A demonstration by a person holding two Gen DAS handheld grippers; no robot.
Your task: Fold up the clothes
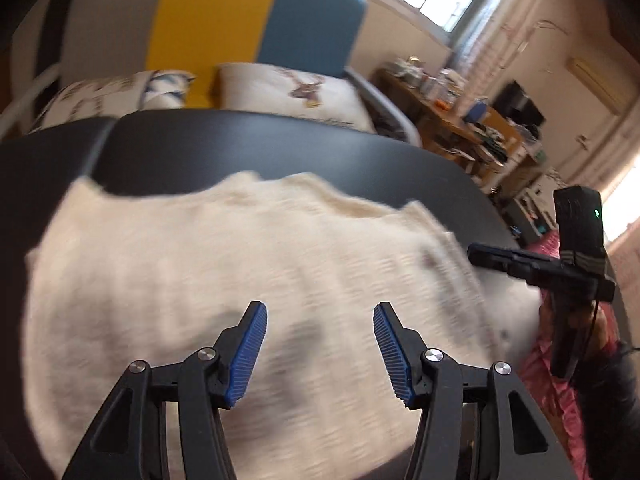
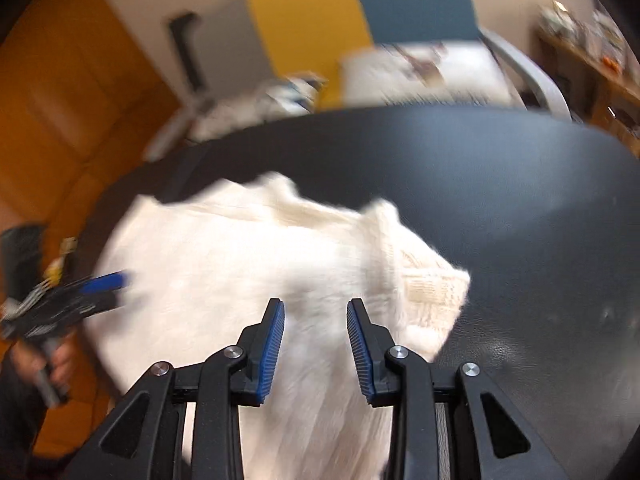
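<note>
A cream knitted sweater (image 1: 248, 264) lies spread on the dark table (image 1: 280, 140), partly gathered: in the right wrist view one part (image 2: 424, 280) is already laid inward along its right side, while the far edge stays uneven. Both views are blurred.

The left hand-held gripper (image 1: 320, 344) hovers over the near part of the sweater, jaws apart, with nothing between its blue pads (image 1: 250, 356). The right hand-held gripper (image 2: 316, 344) hangs likewise above the cloth, its jaws set narrower but released; no fabric is pinched between them. Each tool also appears at the margin of the other's view, held by a hand (image 2: 56, 364).

Judged from this layout, the work stands between folds: one side is turned in and neither tool has taken a fresh hold. The next move probably calls for lowering both tools to an edge of the sweater, closing on the fabric at two points, and carrying that edge across evenly so the knit does not bunch.

Around the table: pillows (image 1: 296, 92) on a bed, its headboard (image 1: 256, 20) yellow and blue, a cluttered desk (image 1: 452, 108) near a window, and pink bedding (image 1: 556, 364) at the right. Nothing rests on the bare tabletop beside the sweater to obstruct a fold.
</note>
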